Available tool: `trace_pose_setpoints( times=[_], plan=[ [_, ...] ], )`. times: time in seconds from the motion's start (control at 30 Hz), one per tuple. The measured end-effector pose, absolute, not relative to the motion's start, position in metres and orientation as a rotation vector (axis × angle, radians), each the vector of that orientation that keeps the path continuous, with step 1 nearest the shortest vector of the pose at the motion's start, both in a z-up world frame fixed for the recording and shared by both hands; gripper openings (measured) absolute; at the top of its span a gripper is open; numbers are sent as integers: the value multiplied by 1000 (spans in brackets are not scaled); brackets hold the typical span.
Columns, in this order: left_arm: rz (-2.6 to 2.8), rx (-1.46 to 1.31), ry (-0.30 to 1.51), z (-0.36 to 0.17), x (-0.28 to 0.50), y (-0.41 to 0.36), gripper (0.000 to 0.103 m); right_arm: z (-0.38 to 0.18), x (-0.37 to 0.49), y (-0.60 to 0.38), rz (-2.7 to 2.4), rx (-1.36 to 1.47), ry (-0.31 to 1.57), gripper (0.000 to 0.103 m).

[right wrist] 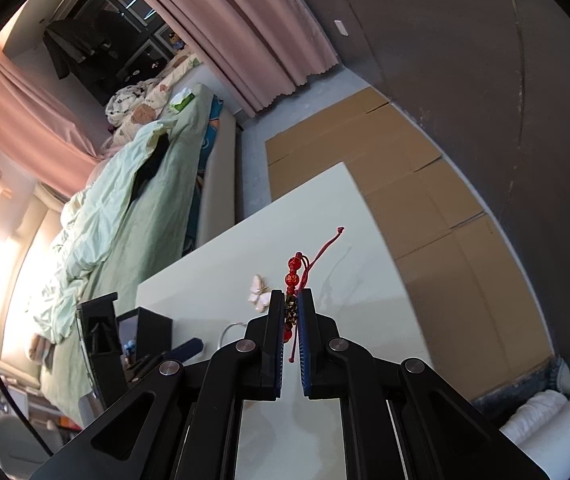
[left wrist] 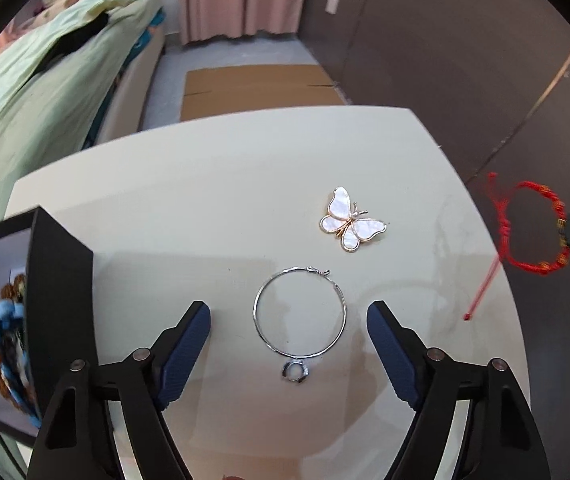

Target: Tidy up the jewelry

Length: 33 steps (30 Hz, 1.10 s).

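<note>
Pinching the red bracelet (right wrist: 292, 280), the right hand-held gripper (right wrist: 292, 304) hangs above the table (right wrist: 205, 280).

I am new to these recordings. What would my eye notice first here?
Probably the red bracelet, pinched in the right gripper and lifted above the white table. Next, the pearly butterfly brooch lying on the table, with the silver hoop nearer, between the fingers of the open left gripper.
</note>
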<state>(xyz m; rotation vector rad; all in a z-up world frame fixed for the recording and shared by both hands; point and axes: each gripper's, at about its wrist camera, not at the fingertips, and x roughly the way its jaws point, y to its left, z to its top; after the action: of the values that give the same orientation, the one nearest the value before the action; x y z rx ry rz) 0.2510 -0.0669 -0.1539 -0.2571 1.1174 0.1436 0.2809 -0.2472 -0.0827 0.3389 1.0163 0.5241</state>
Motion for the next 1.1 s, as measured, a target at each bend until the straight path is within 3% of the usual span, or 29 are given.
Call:
trace_pose_setpoints(
  times=[0.13, 0.23, 0.67, 0.77, 1.03, 1.1],
  plan=[
    [234, -222, 1110, -157, 253, -78, 74, -83, 281, -256, 515, 349, 1018, 8],
    [252, -173, 1092, -156, 250, -88, 52, -81, 279, -261, 518, 357, 1011, 8],
    [188, -238, 1062, -129, 233, -65, 51, -84, 276, -253, 570, 387, 1025, 8],
    [188, -239, 1042, -113, 225, -55, 21, -83, 274, -242, 605, 399, 1023, 8],
    [155, -277, 1011, -88, 207, -25, 21, -81, 268, -211, 664, 402, 1023, 8],
    [139, -280, 1017, -88, 203, -26, 29, -81, 267, -204, 668, 396, 1024, 8]
  ],
)
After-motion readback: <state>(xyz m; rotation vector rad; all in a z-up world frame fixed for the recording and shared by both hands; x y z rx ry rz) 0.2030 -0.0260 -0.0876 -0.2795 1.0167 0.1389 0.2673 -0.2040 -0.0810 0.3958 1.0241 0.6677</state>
